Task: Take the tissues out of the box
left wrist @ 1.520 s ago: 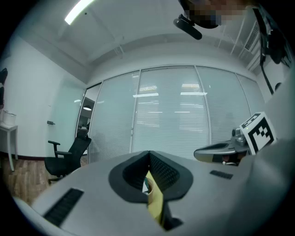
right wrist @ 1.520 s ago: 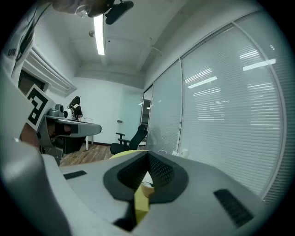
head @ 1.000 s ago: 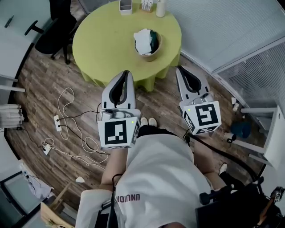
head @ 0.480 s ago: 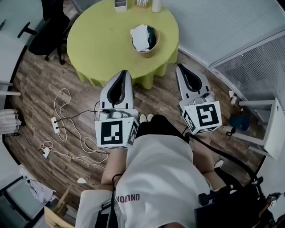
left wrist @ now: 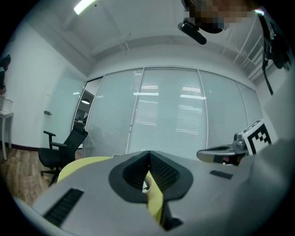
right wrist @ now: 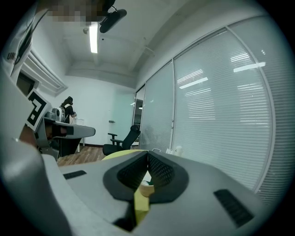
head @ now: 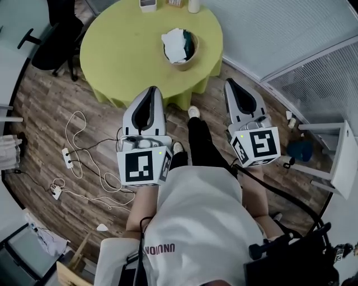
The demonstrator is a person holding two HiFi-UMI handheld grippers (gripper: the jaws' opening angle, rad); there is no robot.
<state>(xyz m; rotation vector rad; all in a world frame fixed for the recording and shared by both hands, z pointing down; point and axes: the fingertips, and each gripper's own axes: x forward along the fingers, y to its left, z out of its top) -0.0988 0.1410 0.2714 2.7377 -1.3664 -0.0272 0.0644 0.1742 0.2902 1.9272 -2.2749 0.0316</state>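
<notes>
Tissues [head: 174, 44] in round, upward-facing box [head: 183, 65]

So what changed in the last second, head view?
The person's black-trousered leg has stepped forward; its white shoe is now near the round yellow-green table. The left hand-held gripper and right hand-held gripper keep their places, shut and empty. The white tissues remain in the round tan holder.

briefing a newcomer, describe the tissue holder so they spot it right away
Find the round yellow-green table. Toward its right side, apart from the small containers along the far edge, sits a round tan holder. It alone has white tissues bulging out.
</notes>
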